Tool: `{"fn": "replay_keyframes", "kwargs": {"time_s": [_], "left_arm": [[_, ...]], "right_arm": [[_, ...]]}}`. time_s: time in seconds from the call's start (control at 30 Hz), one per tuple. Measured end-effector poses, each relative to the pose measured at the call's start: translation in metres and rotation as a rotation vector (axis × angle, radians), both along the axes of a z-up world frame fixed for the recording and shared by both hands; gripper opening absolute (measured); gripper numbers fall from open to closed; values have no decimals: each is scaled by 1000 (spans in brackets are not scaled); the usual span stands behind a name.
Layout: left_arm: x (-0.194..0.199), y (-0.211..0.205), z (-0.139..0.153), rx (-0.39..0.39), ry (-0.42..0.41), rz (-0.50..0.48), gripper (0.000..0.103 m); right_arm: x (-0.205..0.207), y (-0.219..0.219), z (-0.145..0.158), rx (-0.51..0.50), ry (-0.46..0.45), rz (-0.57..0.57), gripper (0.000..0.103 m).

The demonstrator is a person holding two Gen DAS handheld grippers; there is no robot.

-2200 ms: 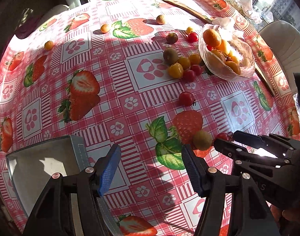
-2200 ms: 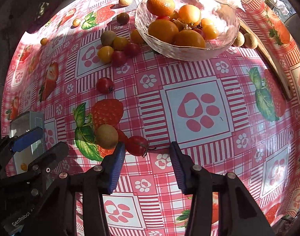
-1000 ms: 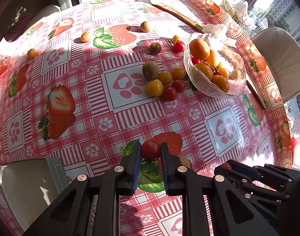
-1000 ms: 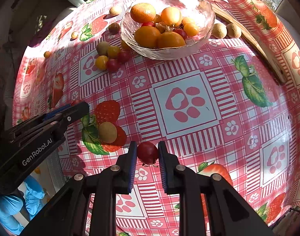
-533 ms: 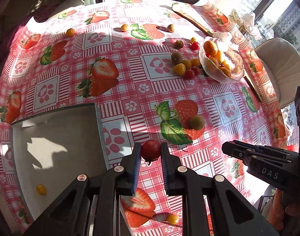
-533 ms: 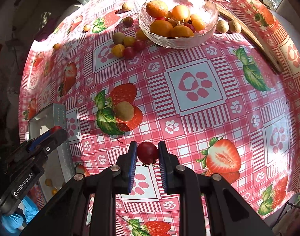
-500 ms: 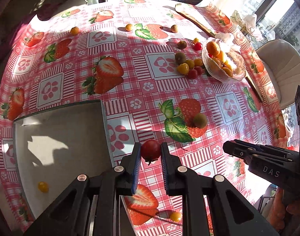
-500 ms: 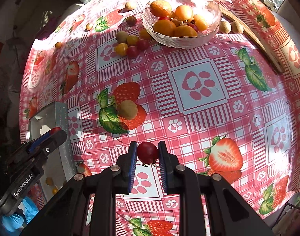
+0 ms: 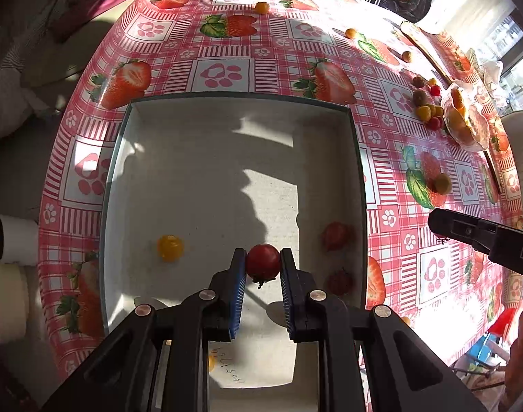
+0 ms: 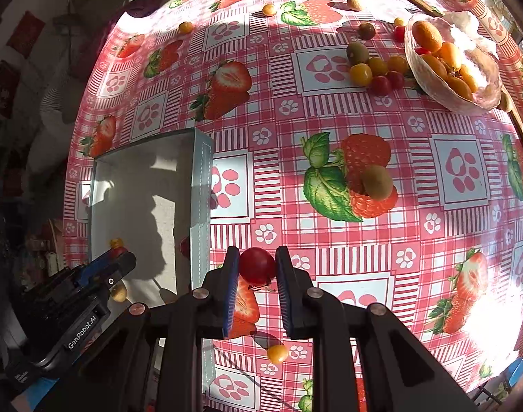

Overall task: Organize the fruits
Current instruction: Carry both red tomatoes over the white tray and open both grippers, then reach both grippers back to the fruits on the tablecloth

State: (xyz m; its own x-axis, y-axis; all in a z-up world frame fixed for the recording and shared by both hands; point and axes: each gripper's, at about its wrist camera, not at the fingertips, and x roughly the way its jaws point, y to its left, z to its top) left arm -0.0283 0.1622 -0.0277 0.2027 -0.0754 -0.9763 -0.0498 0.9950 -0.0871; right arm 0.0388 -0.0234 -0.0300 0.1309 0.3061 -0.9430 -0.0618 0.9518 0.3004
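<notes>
My left gripper (image 9: 262, 265) is shut on a red cherry tomato (image 9: 263, 261) and hangs over the grey tray (image 9: 227, 103), near its front right part. A yellow tomato (image 9: 170, 248) lies on the tray floor to the left. My right gripper (image 10: 257, 267) is shut on another red cherry tomato (image 10: 257, 265), above the tablecloth just right of the tray's wall (image 10: 201, 185). In the right wrist view the left gripper (image 10: 115, 257) shows at the lower left, over the tray. A kiwi (image 10: 376, 182) lies on the cloth farther right.
A glass bowl (image 10: 433, 92) of oranges stands at the far right, with several small tomatoes and a kiwi (image 10: 357, 52) beside it. A yellow tomato (image 10: 277, 353) lies on the cloth near me. Red reflections show on the tray's right wall (image 9: 359, 185). The table edge falls away at left.
Both grippers have swung left with their tomatoes. The left one went from the cloth beside the tray to over the tray's inside; the right one came up close to the tray's wall.
</notes>
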Motion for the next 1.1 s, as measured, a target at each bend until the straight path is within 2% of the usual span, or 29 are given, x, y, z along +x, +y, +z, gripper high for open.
{"fn": "replay_keyframes", "kwargs": {"time_s": [0.27,0.43,0.63,0.77,0.93,1.0,1.03,1.07,1.1], "left_arm": [[-13,18,-26,35,31,12,21],[-15,20,-38,36,46,18,21],[-17,16,-38,44,35,5,21],[-18,15,-39,39,36,16,21],[-17,14,-39,49,47,14,21],[-16,13,-39,73,54,13,39],[-15,12,-38,89,47,17,68],[-17,13,-35,102,24,21,79],[-18,13,-31,105,5,22,79]], "right_arm": [[14,65,-7,4,-1,108,23],[25,96,-29,-29,24,161,23],[38,113,-60,-88,81,172,24],[41,120,-61,-113,54,192,24],[42,120,-61,-94,70,188,27],[43,120,-60,-71,85,189,38],[43,120,-58,-47,88,189,45],[43,118,-54,-33,84,189,51],[42,117,-49,-26,76,189,54]]}}
